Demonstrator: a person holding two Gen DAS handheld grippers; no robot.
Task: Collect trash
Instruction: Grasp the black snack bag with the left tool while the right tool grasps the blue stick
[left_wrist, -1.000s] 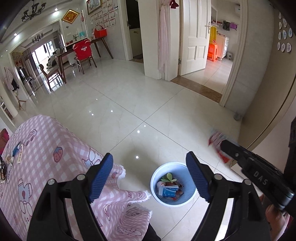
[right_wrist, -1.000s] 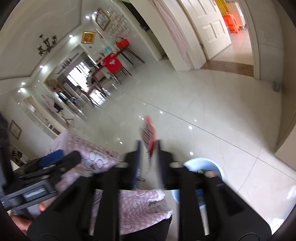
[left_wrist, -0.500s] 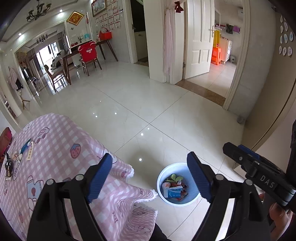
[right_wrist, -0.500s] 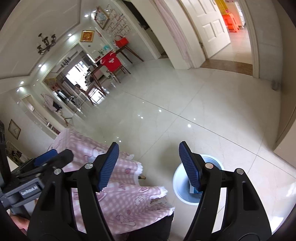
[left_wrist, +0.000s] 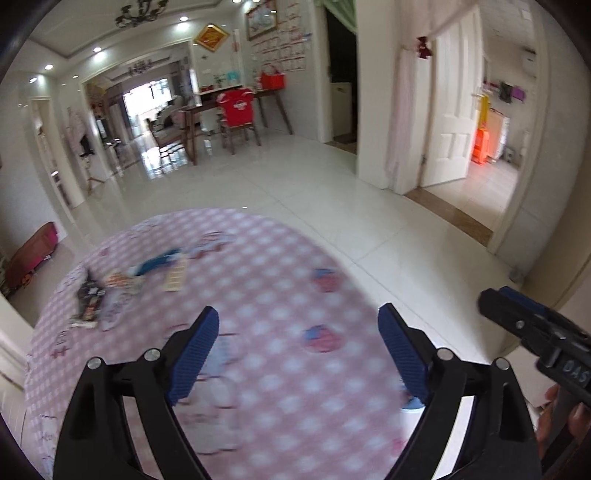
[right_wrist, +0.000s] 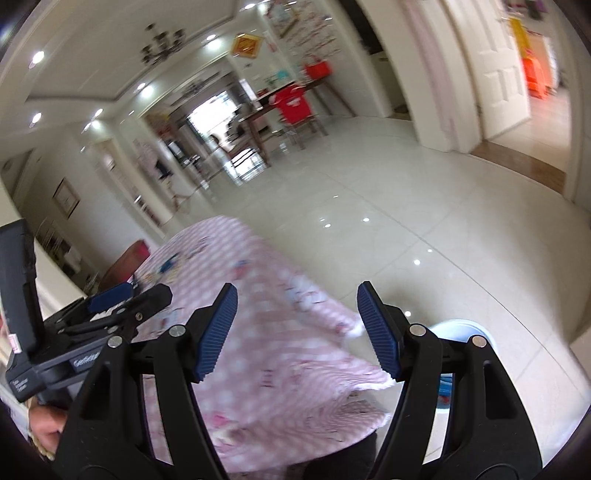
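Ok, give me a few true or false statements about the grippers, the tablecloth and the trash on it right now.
1. The left gripper holds a wrapper. False: nothing is between its jaws, which are opening.
2. Trash lies on the pink checked tablecloth. True.
3. The right gripper has its jaws apart with nothing in them. True.
4. The white bin stands on the tablecloth. False: it stands on the tiled floor, beside the cloth's hanging edge.

Wrappers (left_wrist: 110, 291) lie on the table (left_wrist: 280, 258), bin (right_wrist: 465, 330) beside it.
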